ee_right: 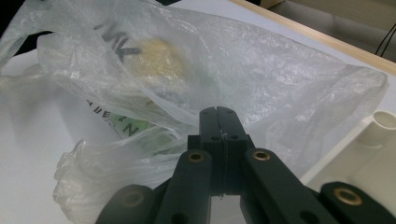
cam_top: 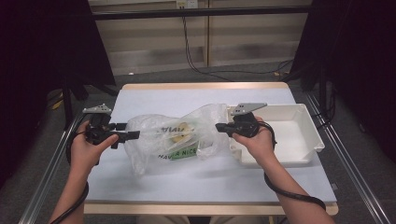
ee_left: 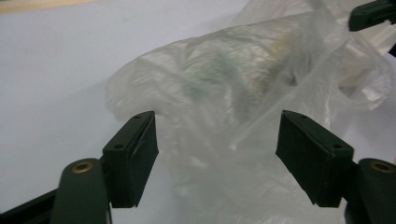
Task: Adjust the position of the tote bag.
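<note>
While between both, plastic bag (cam_top: 173,137): left tool (ee_left: 217,154) wide around it, right tool (ee_right: 218,122) pinched on its film.

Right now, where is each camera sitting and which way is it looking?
High view: above the table, looking forward and down; both forearms, left gripper, right gripper.
Left gripper view: on the left gripper, open jaws facing the crinkly clear plastic bag.
Right gripper view: on the right gripper, shut, beside the white plastic tray.
All share the bag.
</note>
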